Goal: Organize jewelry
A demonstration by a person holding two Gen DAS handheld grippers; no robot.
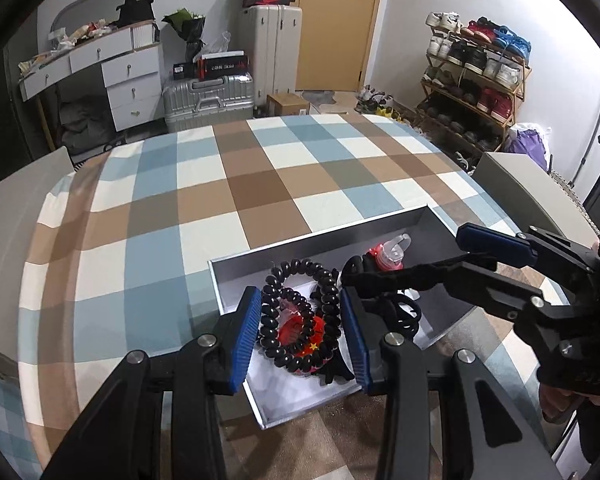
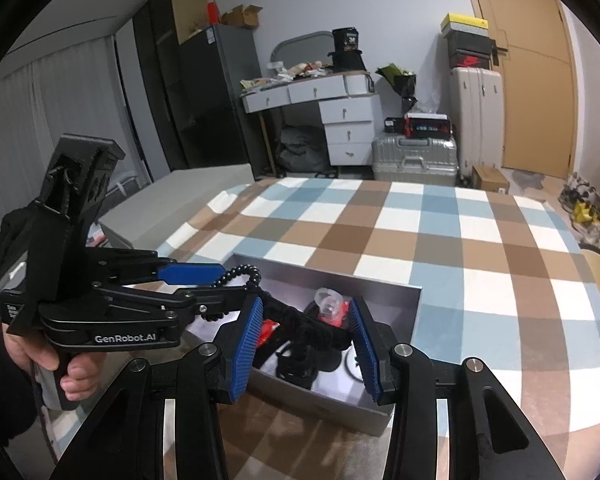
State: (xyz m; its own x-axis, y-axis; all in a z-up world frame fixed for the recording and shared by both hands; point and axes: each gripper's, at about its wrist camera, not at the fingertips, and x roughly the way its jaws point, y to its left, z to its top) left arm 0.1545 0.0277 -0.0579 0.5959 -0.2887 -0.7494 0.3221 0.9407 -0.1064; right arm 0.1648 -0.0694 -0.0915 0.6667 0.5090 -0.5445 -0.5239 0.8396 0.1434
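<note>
The left claw (image 1: 302, 332) hovers wide open over the box (image 1: 236, 270), straddling the black coil bracelet (image 1: 300, 280) inside. The right claw (image 2: 306, 346) reaches over the box's right half, also open, straddling a black fuzzy band (image 2: 300, 320). The box sits on a plaid tabletop (image 1: 220, 184).

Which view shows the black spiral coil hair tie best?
The left wrist view: the black spiral coil hair tie lies looped in the grey open box, framed between the left gripper. The right wrist view shows only a short coil arc behind that gripper.

Checked tablecloth (image 1: 236, 184), suitcases (image 1: 208, 98), shoe rack (image 1: 476, 80)
</note>
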